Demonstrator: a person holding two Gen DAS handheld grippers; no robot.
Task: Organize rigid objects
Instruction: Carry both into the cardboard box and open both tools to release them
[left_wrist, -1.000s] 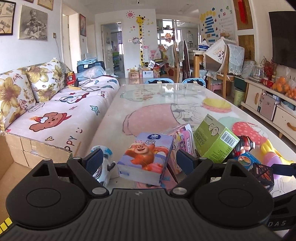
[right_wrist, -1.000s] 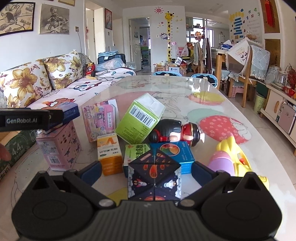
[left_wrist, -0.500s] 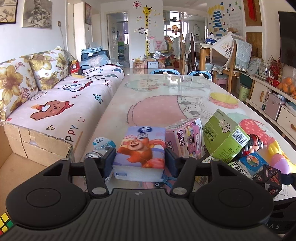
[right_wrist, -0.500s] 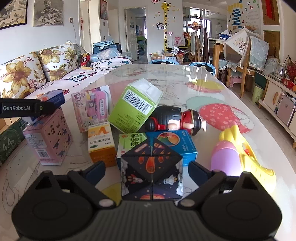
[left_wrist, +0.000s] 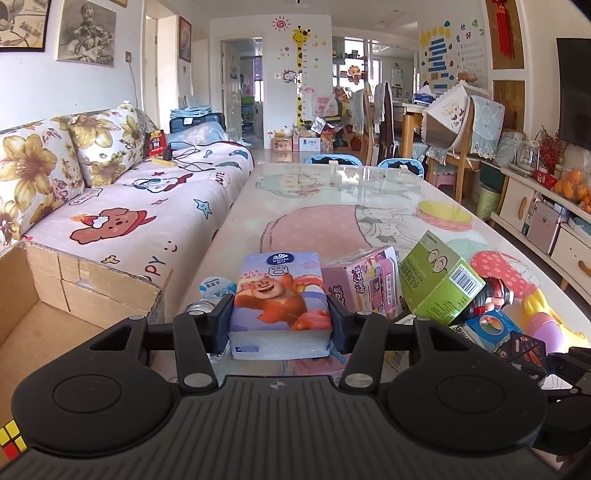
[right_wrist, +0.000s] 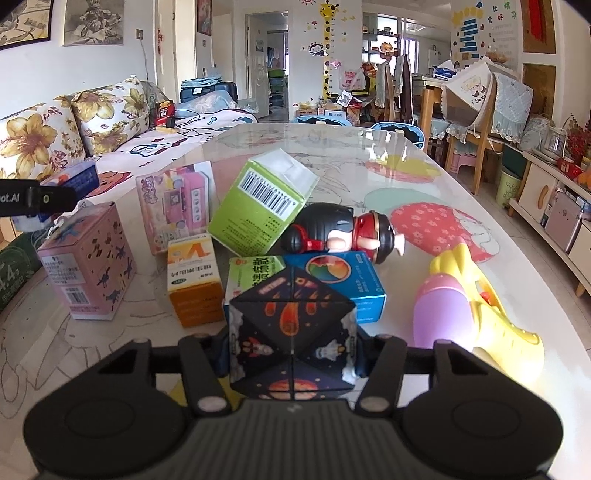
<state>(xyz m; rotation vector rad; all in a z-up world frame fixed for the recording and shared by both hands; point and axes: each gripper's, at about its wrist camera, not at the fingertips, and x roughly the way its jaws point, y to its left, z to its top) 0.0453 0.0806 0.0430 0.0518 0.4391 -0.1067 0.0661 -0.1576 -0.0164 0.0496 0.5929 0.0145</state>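
Left gripper (left_wrist: 280, 325): pads pressed on both short sides of the tissue pack (left_wrist: 281, 301); jaws have just been closing, pack now pinched between them.
Tissue pack: held at the near left edge of the table (left_wrist: 332, 192), cartoon face up, apparently resting on or just over a pink box below it.
Right gripper (right_wrist: 291, 354): jaws have just been closing; now pinching the dark space-print cube (right_wrist: 291, 339) on its left and right faces.
Space-print cube: near centre of the table, touching the green-and-blue carton (right_wrist: 332, 280) just behind it.
Cardboard box (left_wrist: 74, 295): open, near left, beside the table edge; the likely drop-off place, in my judgement.
Bottle (left_wrist: 212, 293): lying just left of the tissue pack, close against the left finger.
Middle clutter: orange carton (right_wrist: 194, 284), pink dotted box (right_wrist: 88, 262), pink toy box (right_wrist: 177, 206), tilted green carton (right_wrist: 262, 206) leaning on the toy figure (right_wrist: 343, 236).
Right side: yellow-and-purple toy (right_wrist: 480, 314), apart from the cube.
Far: the table's far half, bare of objects.
Risk one: tissue pack is soft; a tight squeeze may buckle it and let it slip on lifting.
Risk two: lifting the cube may drag the carton behind it, which could unsettle the toy figure and the leaning green carton.
Risk three: swinging left could knock the bottle off the edge.
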